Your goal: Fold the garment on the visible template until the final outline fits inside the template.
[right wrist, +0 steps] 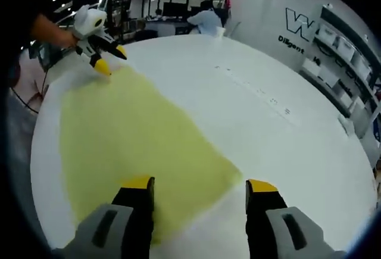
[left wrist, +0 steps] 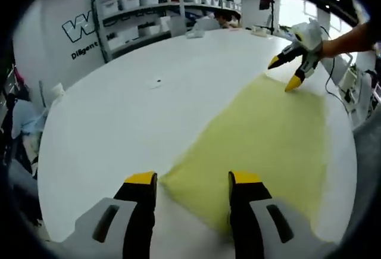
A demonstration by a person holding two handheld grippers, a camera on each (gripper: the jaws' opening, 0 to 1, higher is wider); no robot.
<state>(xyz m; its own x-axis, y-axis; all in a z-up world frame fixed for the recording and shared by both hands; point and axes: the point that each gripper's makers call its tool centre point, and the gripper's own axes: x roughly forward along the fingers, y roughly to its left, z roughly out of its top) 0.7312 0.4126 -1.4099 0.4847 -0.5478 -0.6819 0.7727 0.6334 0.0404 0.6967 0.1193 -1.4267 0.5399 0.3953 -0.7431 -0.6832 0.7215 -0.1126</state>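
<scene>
A pale yellow garment (left wrist: pixel 268 134) lies spread flat on the white table (left wrist: pixel 119 128). My left gripper (left wrist: pixel 192 178) is open, and the garment's near corner lies between its yellow-tipped jaws. At the far corner, a hand holds my right gripper (left wrist: pixel 283 74) open, tips down at the cloth's edge. In the right gripper view the same garment (right wrist: pixel 131 134) stretches away from my open right gripper (right wrist: pixel 200 184), with a cloth corner between the jaws. The left gripper (right wrist: pixel 112 59) is open at the far corner.
Shelves with white bins (left wrist: pixel 155 9) stand behind the table by a wall with lettering. Small marks (left wrist: pixel 156 83) dot the tabletop. A seated person (right wrist: pixel 205 18) is at the back, and more shelving (right wrist: pixel 345 50) is at the right. The table edge (right wrist: pixel 41 152) runs close to the garment.
</scene>
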